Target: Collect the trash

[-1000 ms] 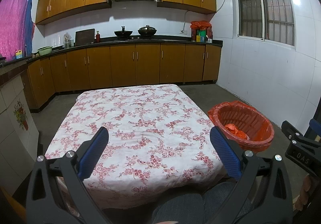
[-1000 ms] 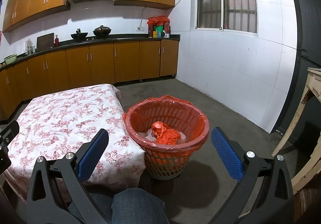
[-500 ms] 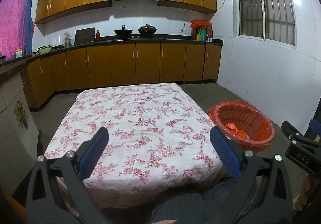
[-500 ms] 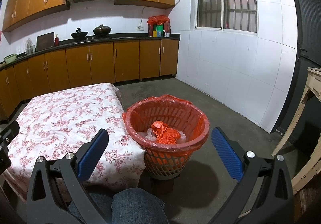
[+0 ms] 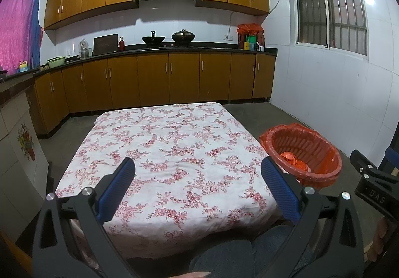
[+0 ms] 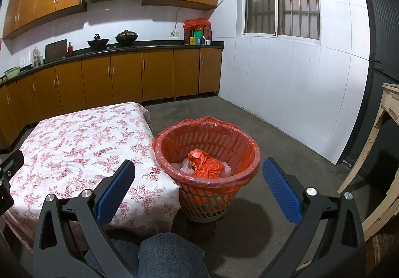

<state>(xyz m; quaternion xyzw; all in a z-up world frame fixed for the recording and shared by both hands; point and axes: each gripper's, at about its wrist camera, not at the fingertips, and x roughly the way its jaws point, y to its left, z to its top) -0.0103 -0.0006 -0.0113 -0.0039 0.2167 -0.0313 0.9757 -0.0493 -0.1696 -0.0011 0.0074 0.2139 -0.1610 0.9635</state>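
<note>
Hovering with jaws wide apart and holding nothing: left gripper (image 5: 198, 180) over the floral-clothed table (image 5: 174, 143), right gripper (image 6: 198, 179) above the orange-lined basket (image 6: 208, 179) beside the table, crumpled orange trash (image 6: 205, 163) lying inside

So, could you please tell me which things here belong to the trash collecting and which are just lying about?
Job:
- lined basket
- crumpled orange bag inside it
- left gripper and right gripper, both open and empty

Lying about:
- floral tablecloth
- woks
- green basin

Cloth tablecloth (image 5: 174, 153); perforated plastic basket (image 6: 209, 193), glossy liner; glossy wall tiles (image 6: 286, 93)
</note>
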